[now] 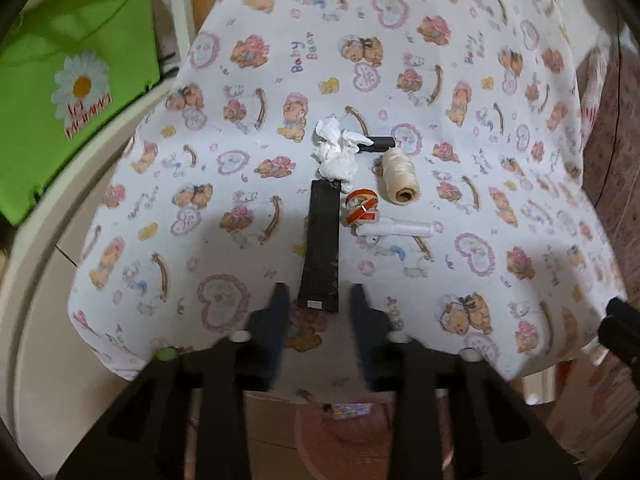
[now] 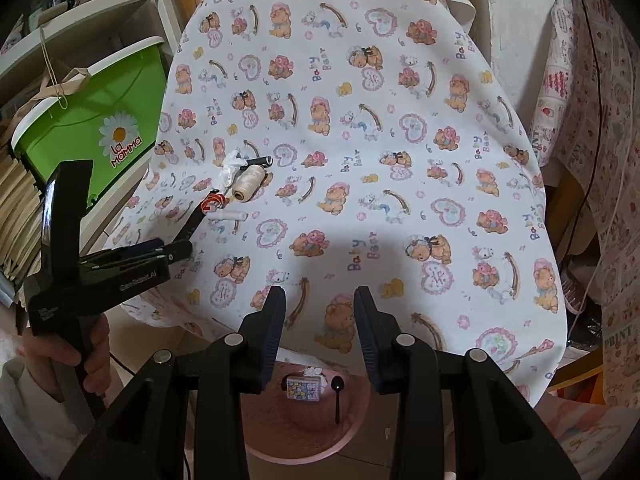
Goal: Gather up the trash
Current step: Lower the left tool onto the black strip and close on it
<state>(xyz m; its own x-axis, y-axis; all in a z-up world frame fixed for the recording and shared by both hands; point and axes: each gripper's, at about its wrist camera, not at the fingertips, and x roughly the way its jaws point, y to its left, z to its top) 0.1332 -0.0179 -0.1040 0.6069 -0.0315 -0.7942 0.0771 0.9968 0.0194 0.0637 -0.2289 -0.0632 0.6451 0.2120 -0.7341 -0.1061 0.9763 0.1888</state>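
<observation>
The green bin (image 2: 92,120) carries a daisy sticker lettered "La Mamma" in red; in the left wrist view the same sticker (image 1: 82,92) sits tilted and its lettering is too blurred to read. The bear-print cloth (image 2: 360,160) repeats the words "Baby Bear" among its hearts and bears, legible in both views (image 1: 300,56). The patterned cloth (image 2: 616,336) at the right edge shows the word "PRINT". The left gripper's (image 2: 176,250) body bears small pale lettering, too fine to make out. The black strip (image 1: 322,240) has a small white label, unreadable.
</observation>
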